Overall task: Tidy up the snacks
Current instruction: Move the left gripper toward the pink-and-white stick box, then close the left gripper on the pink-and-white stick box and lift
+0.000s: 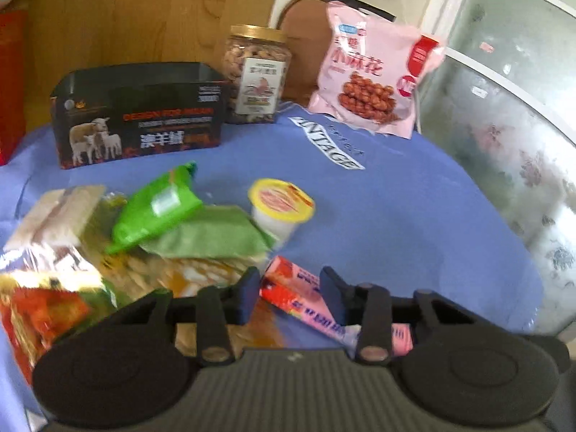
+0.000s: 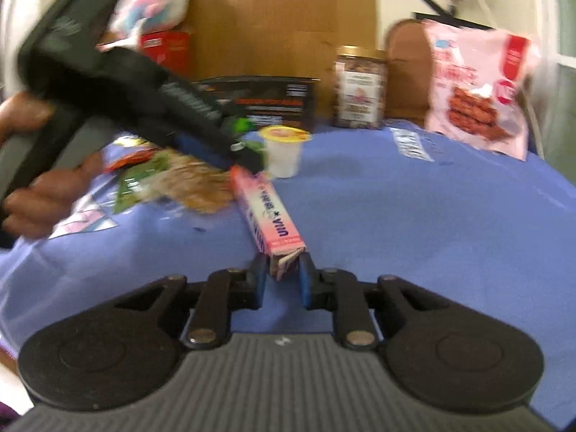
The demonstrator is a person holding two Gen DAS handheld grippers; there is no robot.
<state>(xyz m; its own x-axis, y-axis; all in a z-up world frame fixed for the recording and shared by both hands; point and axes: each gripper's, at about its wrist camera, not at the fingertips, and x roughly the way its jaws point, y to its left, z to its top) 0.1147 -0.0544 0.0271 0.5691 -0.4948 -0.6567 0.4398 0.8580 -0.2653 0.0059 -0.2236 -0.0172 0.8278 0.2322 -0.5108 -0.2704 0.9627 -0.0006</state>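
A long pink snack box (image 2: 268, 212) lies on the blue cloth (image 2: 414, 223). My right gripper (image 2: 282, 270) is shut on its near end. My left gripper (image 1: 289, 288) is open, its fingers (image 1: 248, 295) either side of the box's far end (image 1: 298, 295); it also shows in the right wrist view (image 2: 248, 160). A black open carton (image 1: 136, 115) with sheep pictures stands at the back left. A yellow-lidded cup (image 1: 279, 207), a green packet (image 1: 158, 205) and several other snack bags (image 1: 54, 252) lie in a pile at the left.
A jar of nuts (image 1: 257, 75) and a pink bag (image 1: 374, 72) stand at the back, against a chair back (image 1: 298, 28). A wooden wall (image 1: 126, 18) is behind. A glass door (image 1: 511, 100) is at the right. A red box (image 2: 165, 50) is at the far left.
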